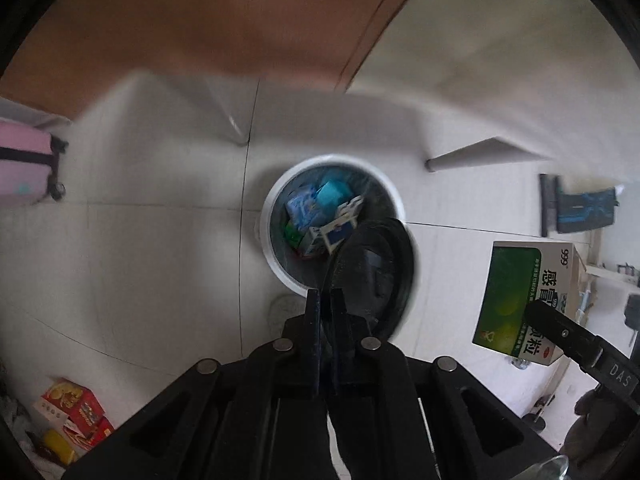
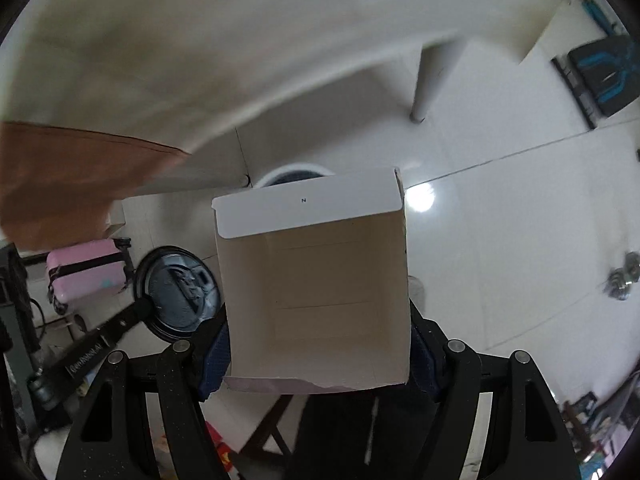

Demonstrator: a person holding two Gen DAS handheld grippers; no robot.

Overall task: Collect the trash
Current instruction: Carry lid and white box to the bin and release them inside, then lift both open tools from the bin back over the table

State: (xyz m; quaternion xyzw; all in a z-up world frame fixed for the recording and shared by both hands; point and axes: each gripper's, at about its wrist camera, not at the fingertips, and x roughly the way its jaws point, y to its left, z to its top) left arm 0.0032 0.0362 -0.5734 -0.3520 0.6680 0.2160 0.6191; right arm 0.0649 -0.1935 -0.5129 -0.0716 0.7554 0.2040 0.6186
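Black cup lid (image 1: 370, 276) pinched edge-on in left gripper (image 1: 325, 300), green medicine box (image 1: 524, 304) clamped in right gripper (image 2: 320, 336), both poised near white bin (image 1: 276, 248) for dropping.

A: Left wrist view?
B: Sits behind the left gripper (image 1: 325, 300), faces steeply down at the floor; white bin (image 1: 280, 268) ahead of the tips, well below.

A: Right wrist view?
B: Behind the right gripper (image 2: 318, 320), tilted down and forward; open carton (image 2: 316, 280) fills the centre, very near.

A: Shared?
B: Bin, black lid (image 1: 372, 272), carton, pink suitcase (image 1: 24, 168).
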